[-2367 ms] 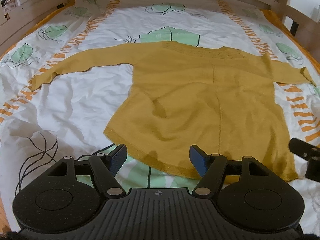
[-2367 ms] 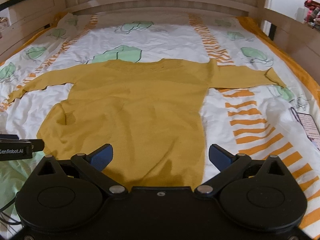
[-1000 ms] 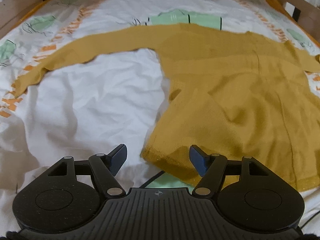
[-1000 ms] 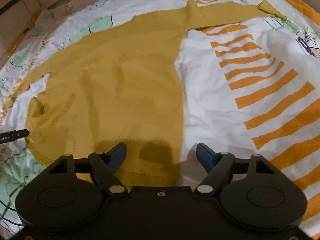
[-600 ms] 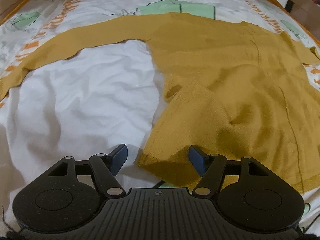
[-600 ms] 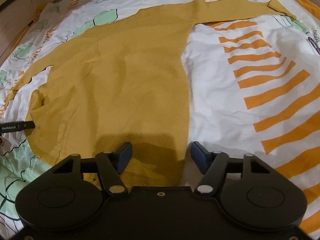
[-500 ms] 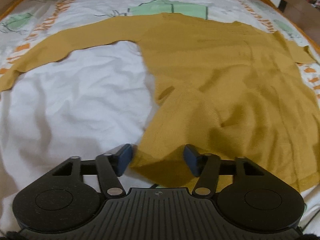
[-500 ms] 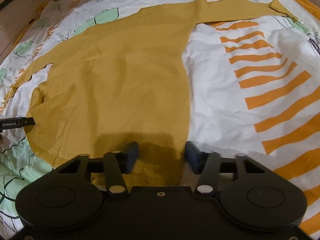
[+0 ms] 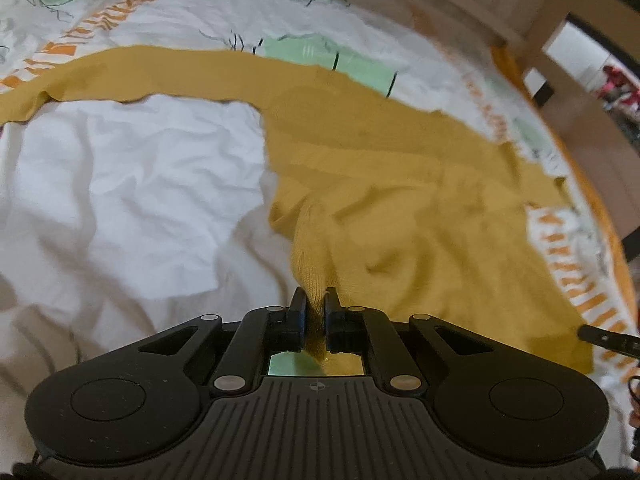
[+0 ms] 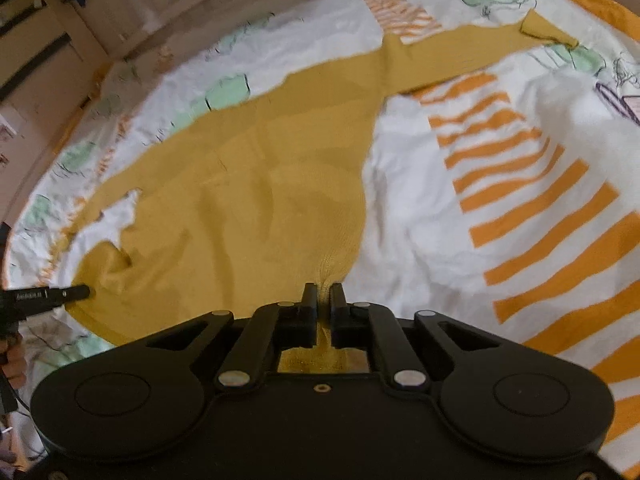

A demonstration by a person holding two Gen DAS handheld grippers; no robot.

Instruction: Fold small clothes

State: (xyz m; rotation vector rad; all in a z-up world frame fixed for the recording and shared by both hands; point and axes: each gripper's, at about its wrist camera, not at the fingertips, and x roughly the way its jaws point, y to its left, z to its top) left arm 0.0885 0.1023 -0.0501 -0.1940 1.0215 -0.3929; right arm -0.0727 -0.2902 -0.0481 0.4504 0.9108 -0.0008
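A mustard-yellow long-sleeved sweater [image 9: 400,168] lies spread on the bed, sleeves stretched out to both sides. In the left wrist view my left gripper [image 9: 316,300] is closing, its pads pinching the hem's left corner, which rises in a bunched ridge to the jaws. In the right wrist view the same sweater [image 10: 260,184] shows, and my right gripper [image 10: 324,292] is closing on the hem's right corner, cloth gathered between the pads. The left gripper's tip [image 10: 78,291] shows at the far left, at the other hem corner.
The bed sheet [image 9: 120,184] is white with green shapes and orange stripes [image 10: 540,208], and wrinkled. A wooden bed frame [image 9: 500,4] runs along the far side. A hand [image 10: 12,364] shows at the left edge.
Both grippers went from wide open over the hem to closed on its corners. The pinched corners have lifted and the sweater's lower part has wrinkled.
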